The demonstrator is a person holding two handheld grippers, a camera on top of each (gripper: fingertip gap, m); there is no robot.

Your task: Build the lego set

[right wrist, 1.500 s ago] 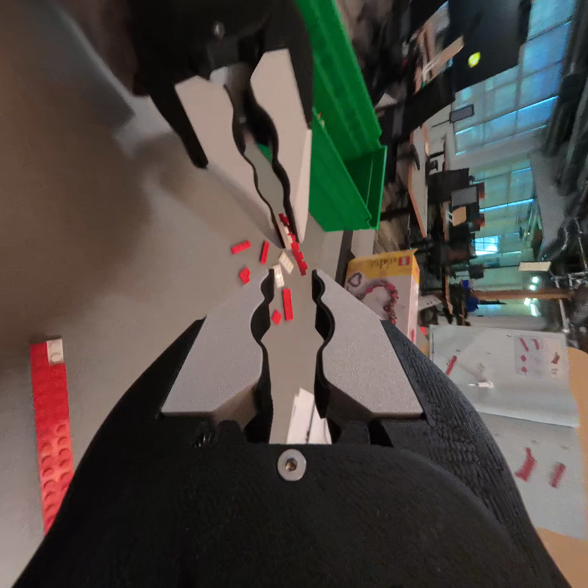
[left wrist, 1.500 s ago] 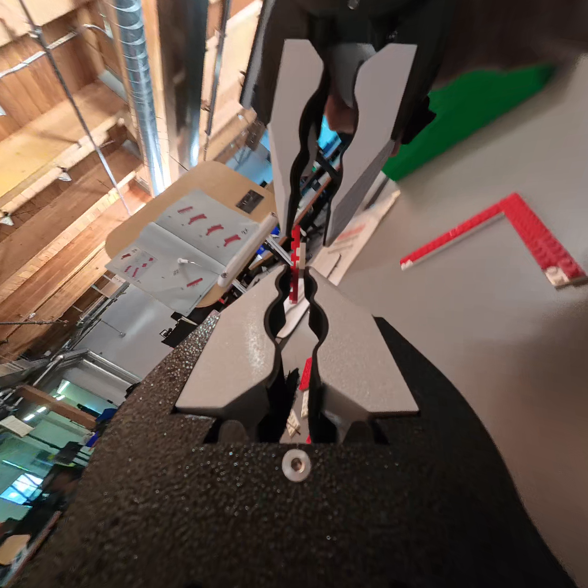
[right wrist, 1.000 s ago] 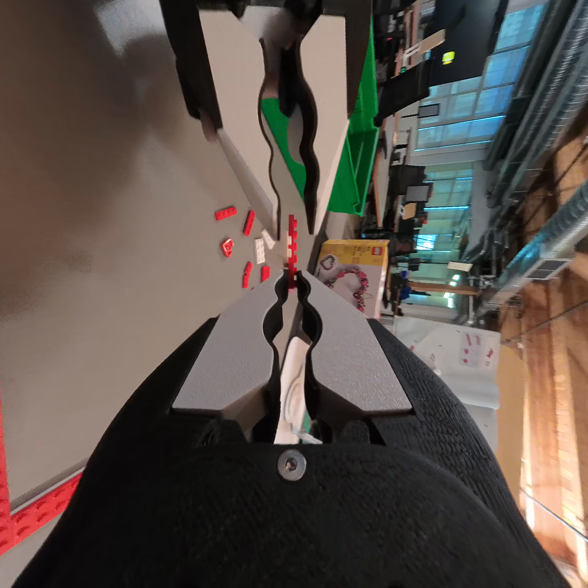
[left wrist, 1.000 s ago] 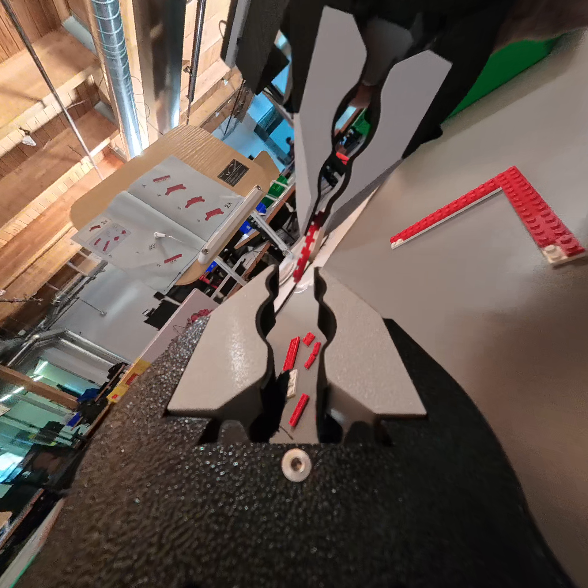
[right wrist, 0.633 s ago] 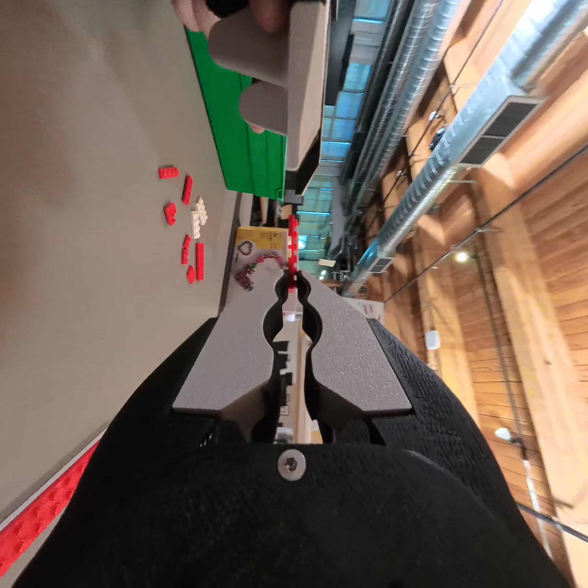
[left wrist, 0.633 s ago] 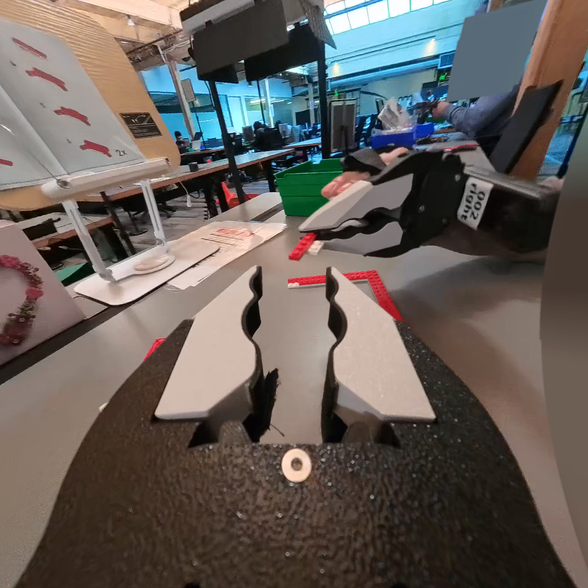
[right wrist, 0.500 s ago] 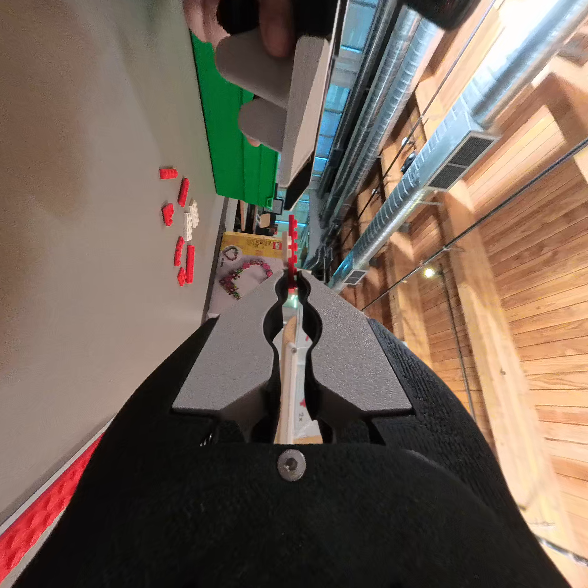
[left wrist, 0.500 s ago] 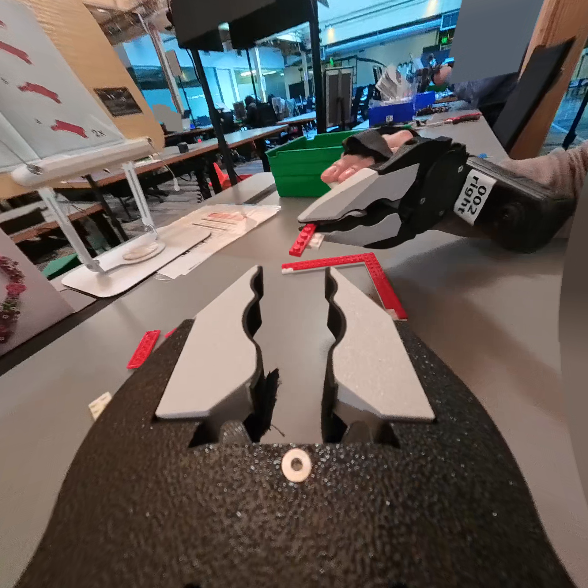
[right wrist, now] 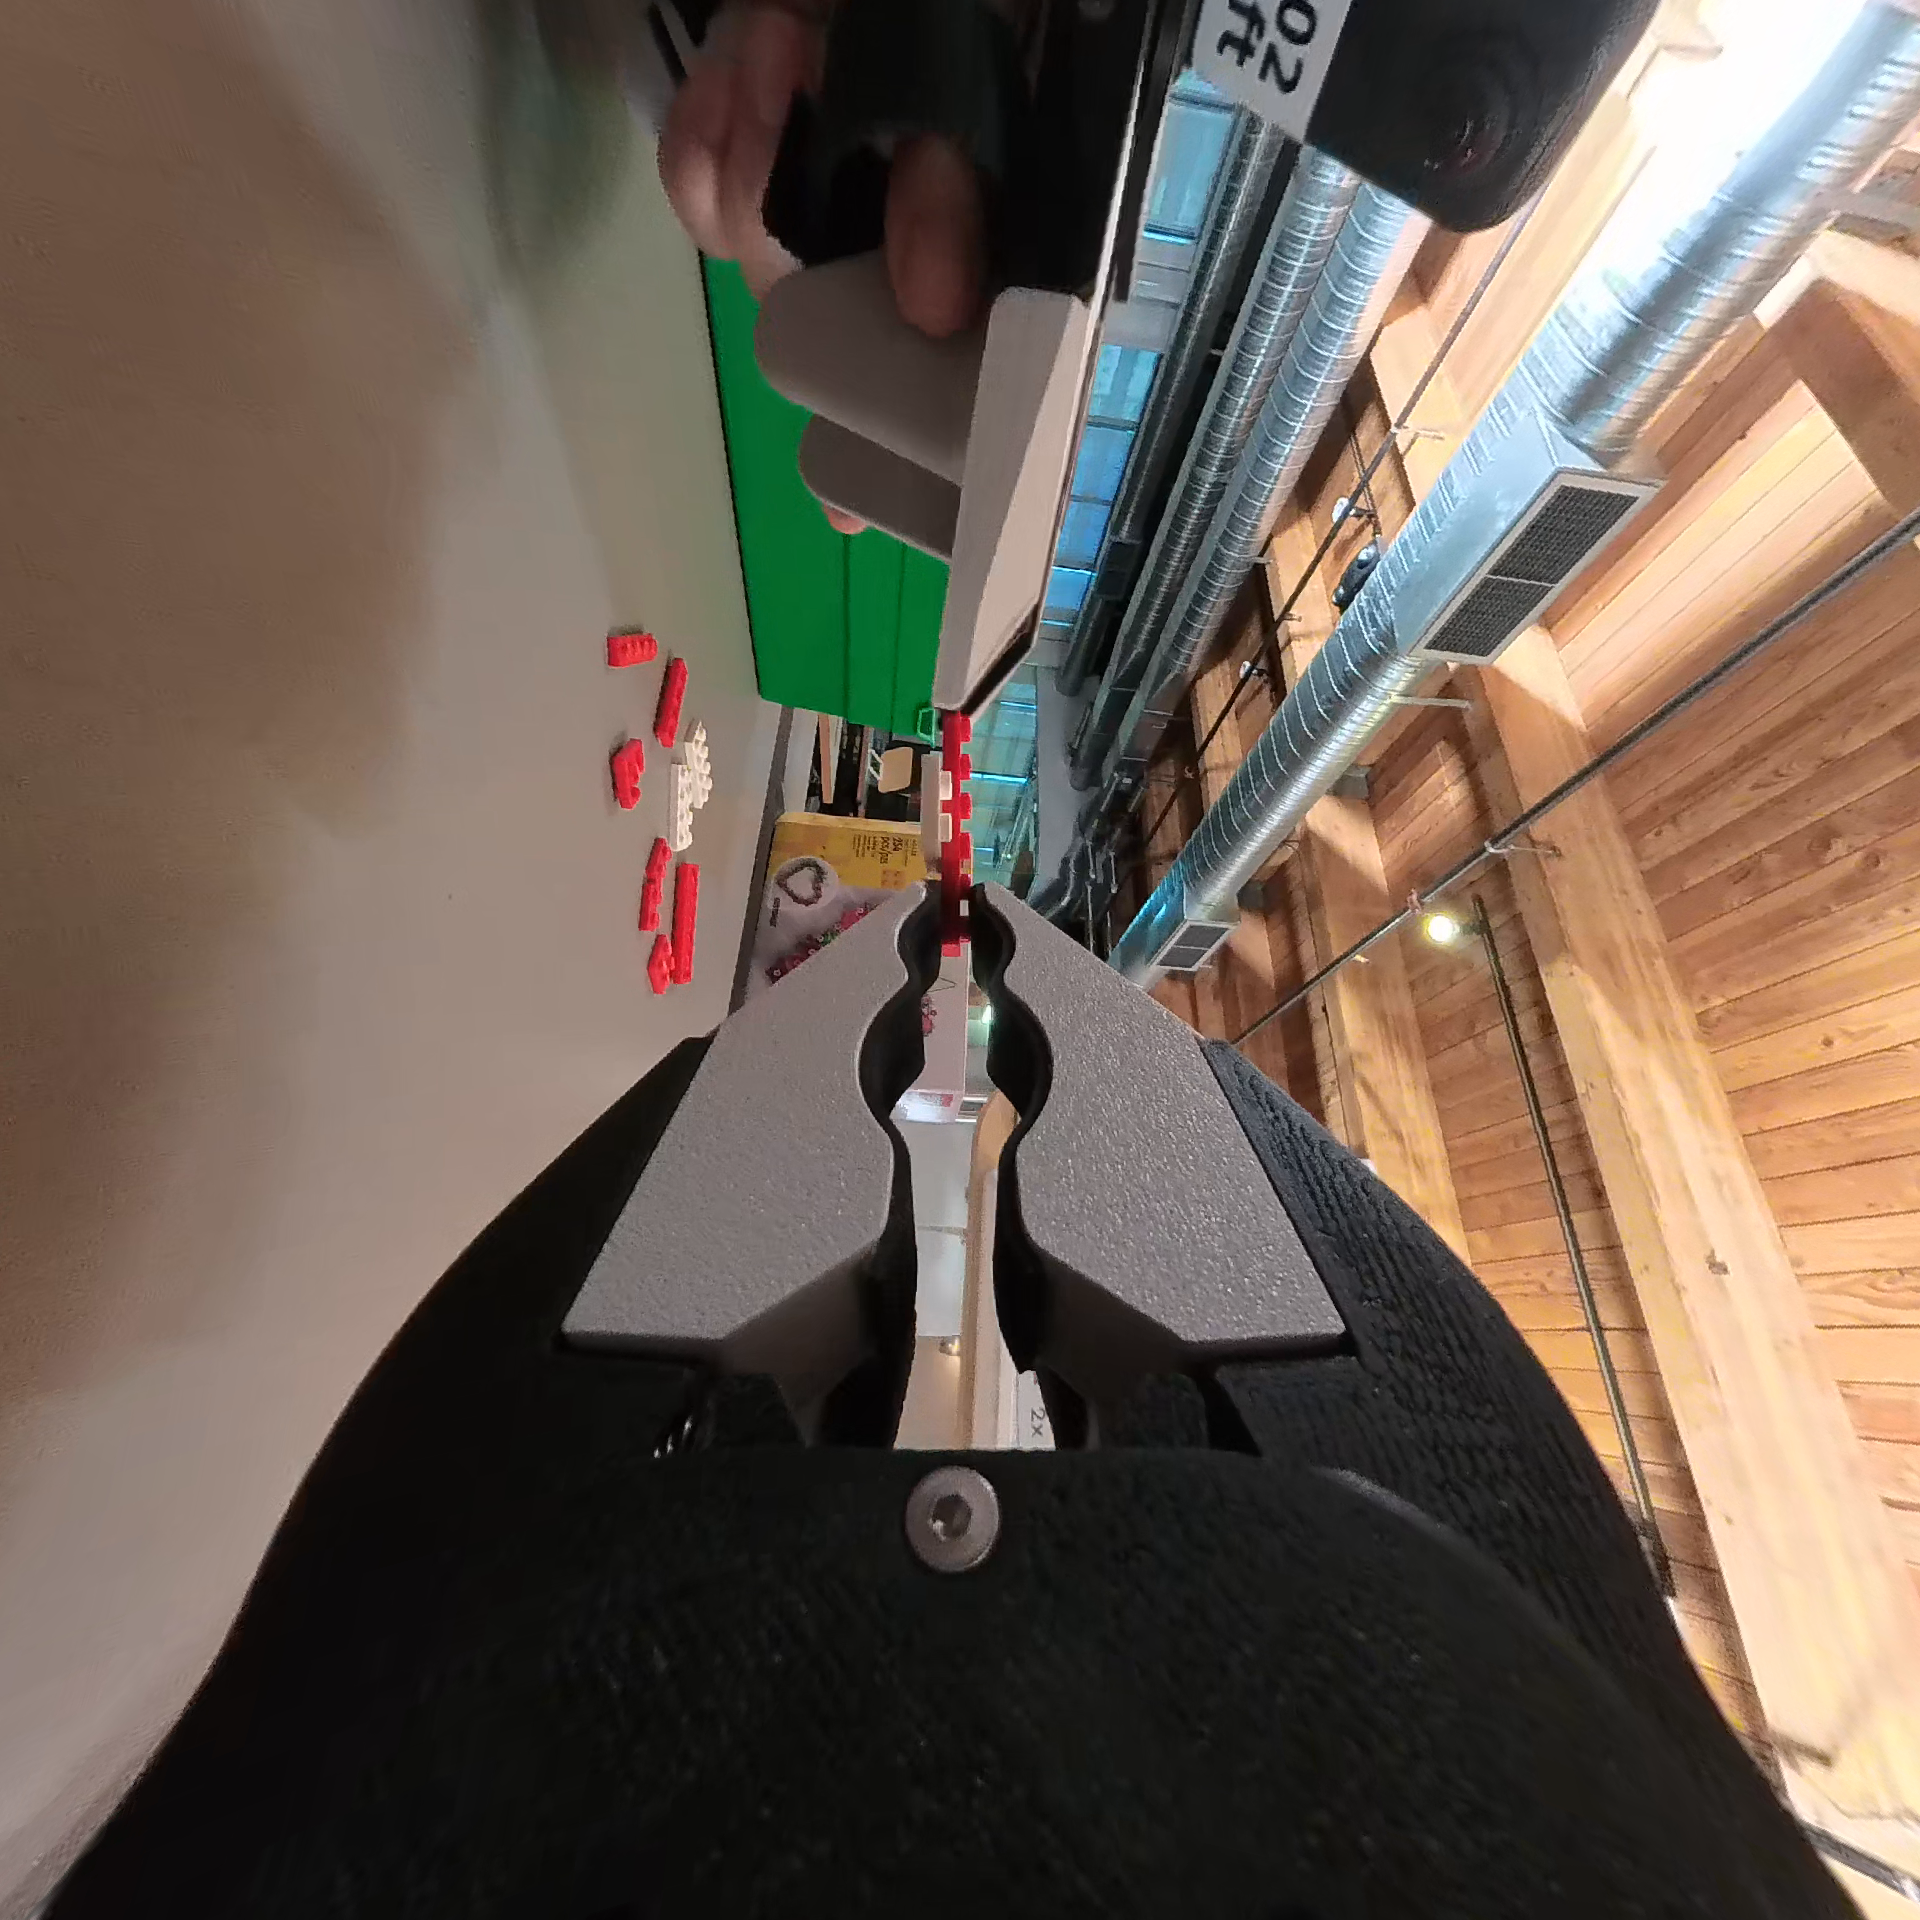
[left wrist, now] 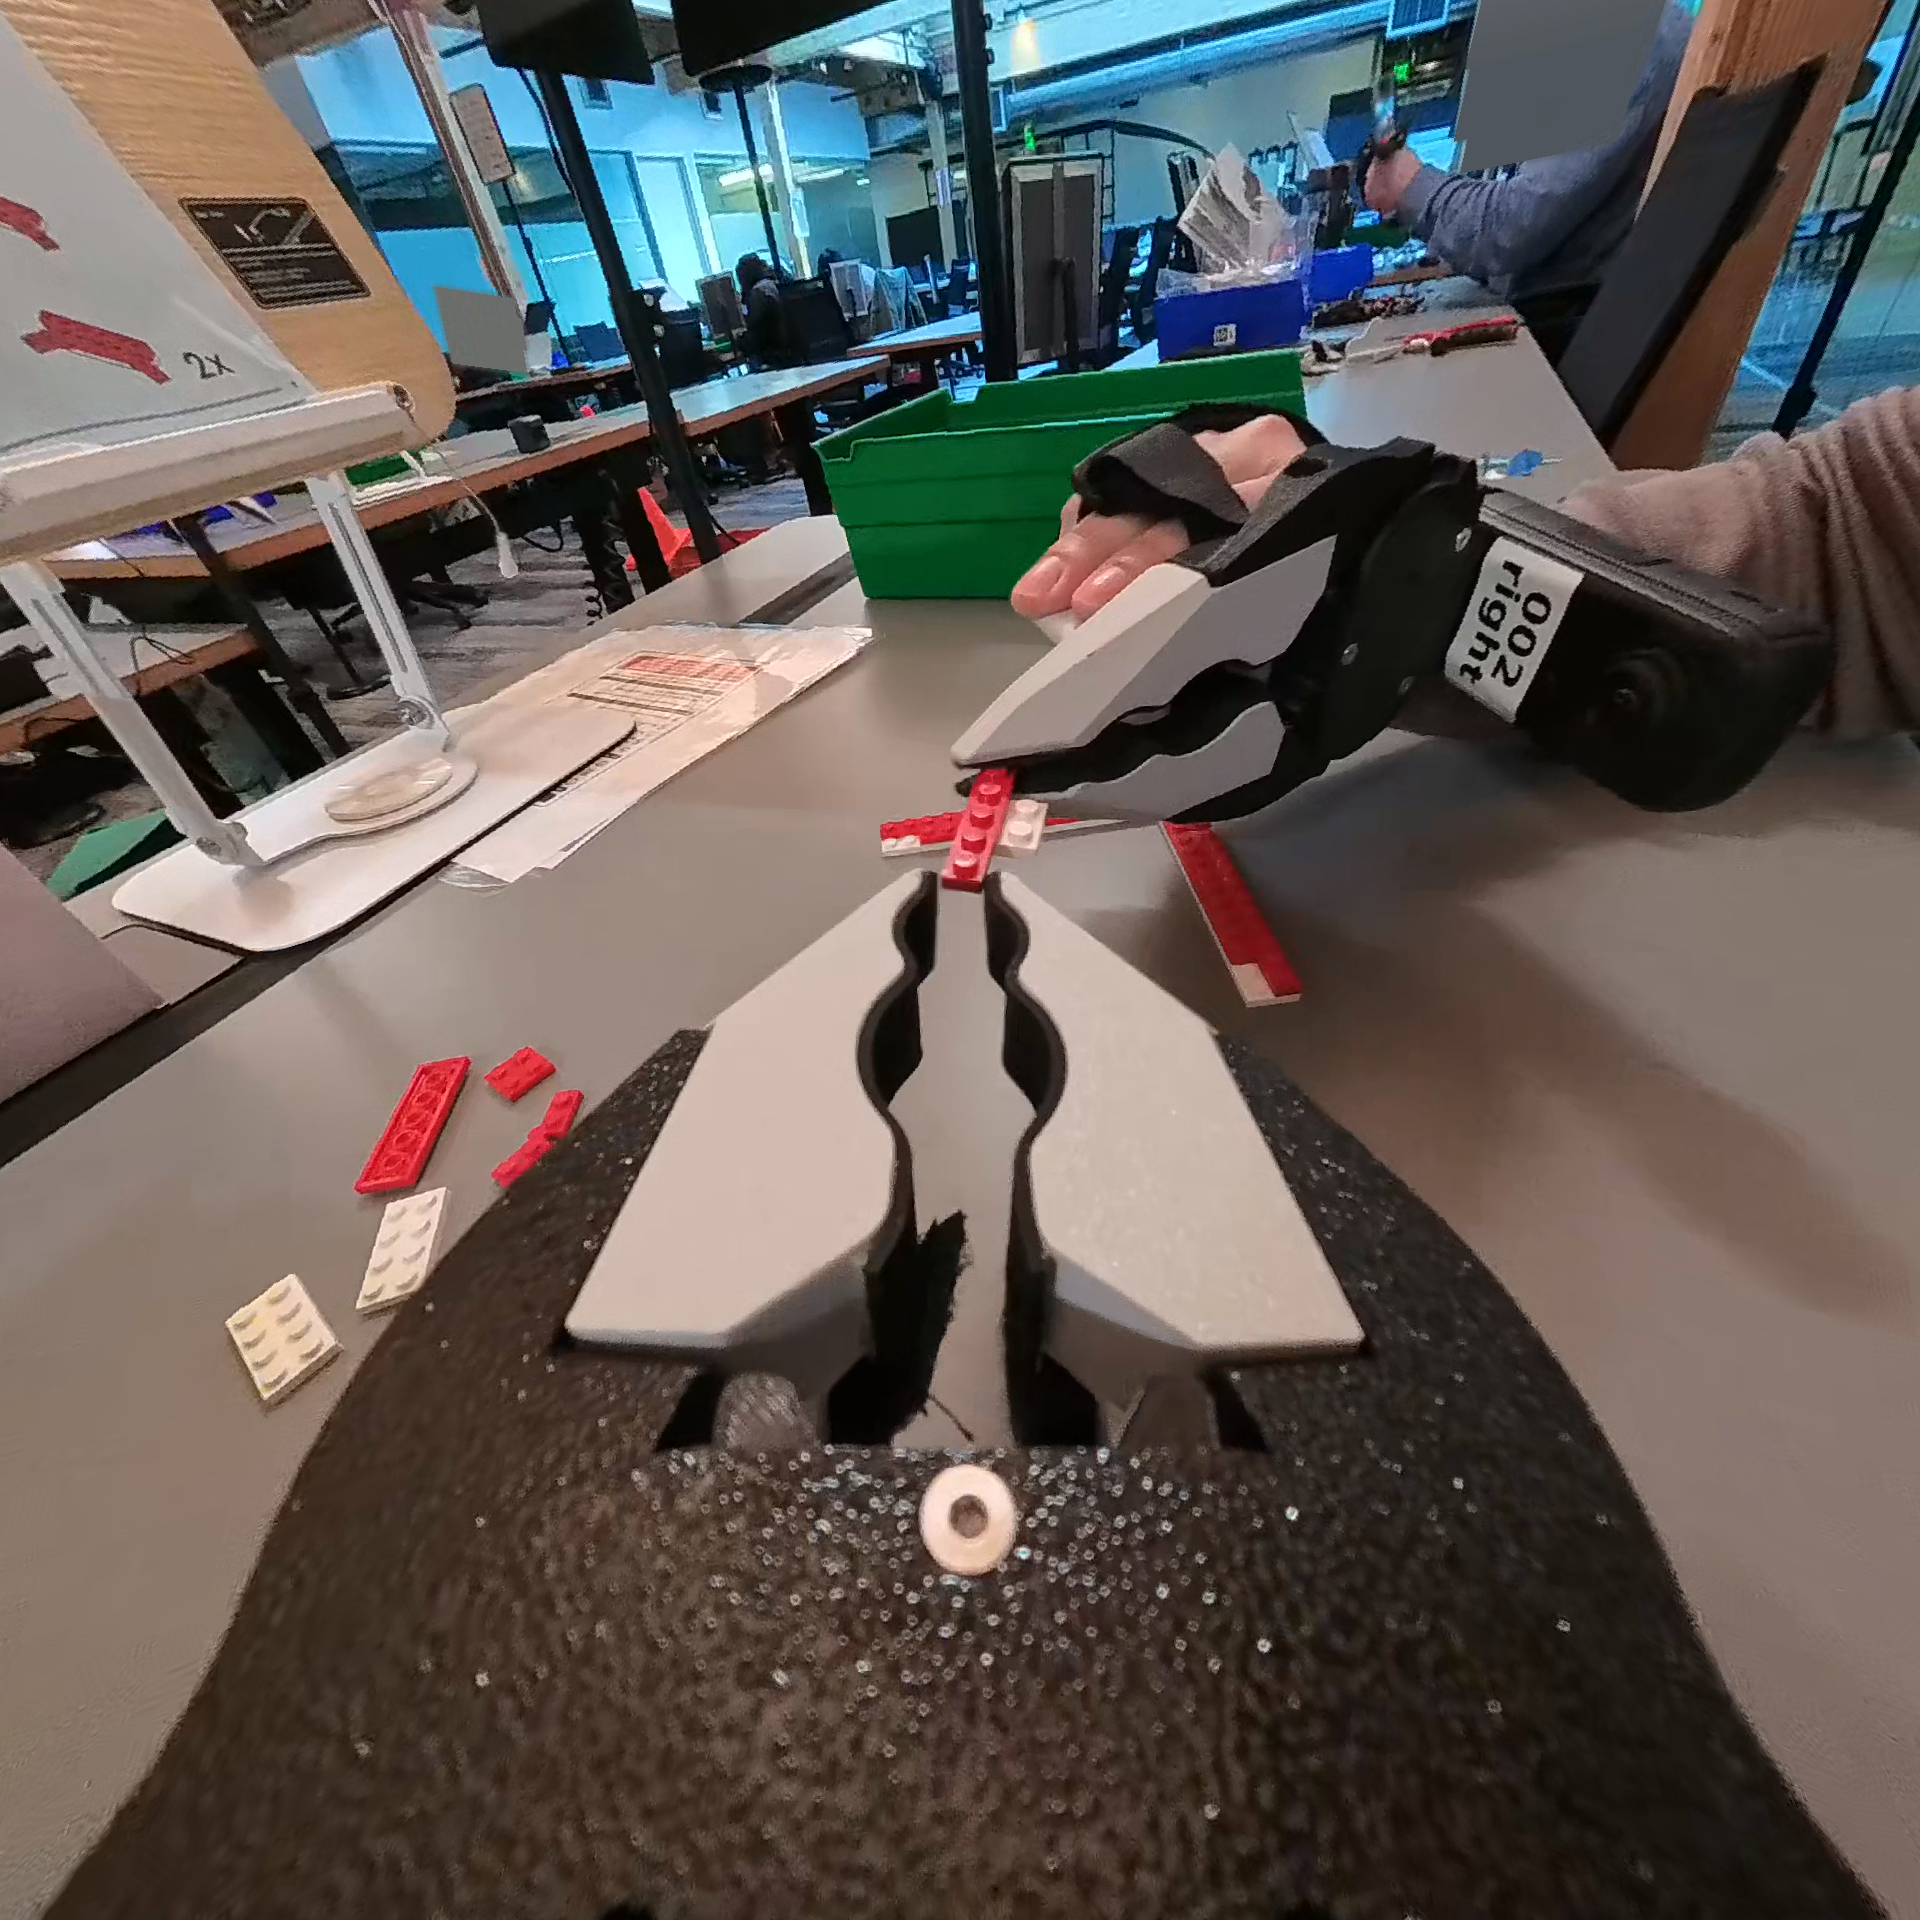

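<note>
- The right gripper pinches one end of a long red lego strip with a small white piece stuck on it, up above the grey table.
- The left gripper is a little open, with its tips at the strip's other end.
- Loose red and white pieces lie on the table nearby.
- A red corner frame lies flat under the strip.

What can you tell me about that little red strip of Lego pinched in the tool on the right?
The red strip is a thin, narrow plastic plate with one row of round studs, and a small white plate is joined to its side. The right gripper is shut on one end and holds it above the grey table. Its free end points toward the fingertips of the left gripper, whose jaws stand slightly apart just short of it. Whether they touch it cannot be told.
</note>
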